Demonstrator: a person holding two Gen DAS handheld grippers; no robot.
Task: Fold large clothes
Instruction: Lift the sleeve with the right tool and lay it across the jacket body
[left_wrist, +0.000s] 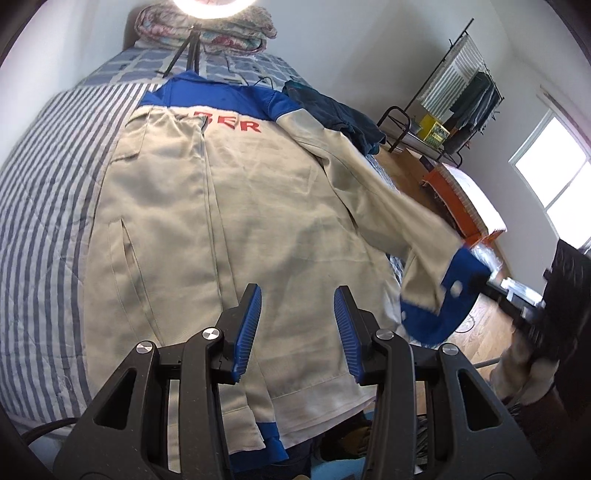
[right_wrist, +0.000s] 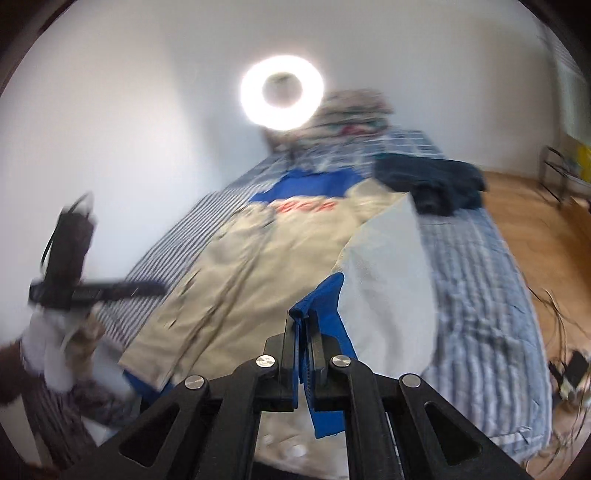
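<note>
In the left wrist view, the beige cotton work jacket with blue yoke and red lettering (left_wrist: 229, 206) lay back-up on the blue-and-white striped bedspread (left_wrist: 48, 206); the left gripper (left_wrist: 297, 328) hovered above its hem, ribbed blue pads spread, holding nothing; one sleeve (left_wrist: 388, 206) was lifted off to the side. In the right wrist view, the right gripper (right_wrist: 305, 343) was pinched tight on the sleeve's blue cuff (right_wrist: 325, 306); the cloth looked soft, fairly heavy and limp, best taken at cuffs and hem.

One beige-and-blue jacket (left_wrist: 229, 221), one dark garment (left_wrist: 332, 114), one folded quilt (left_wrist: 207, 29) and one ring light (right_wrist: 282, 98) are counted on one bed (left_wrist: 40, 192).
</note>
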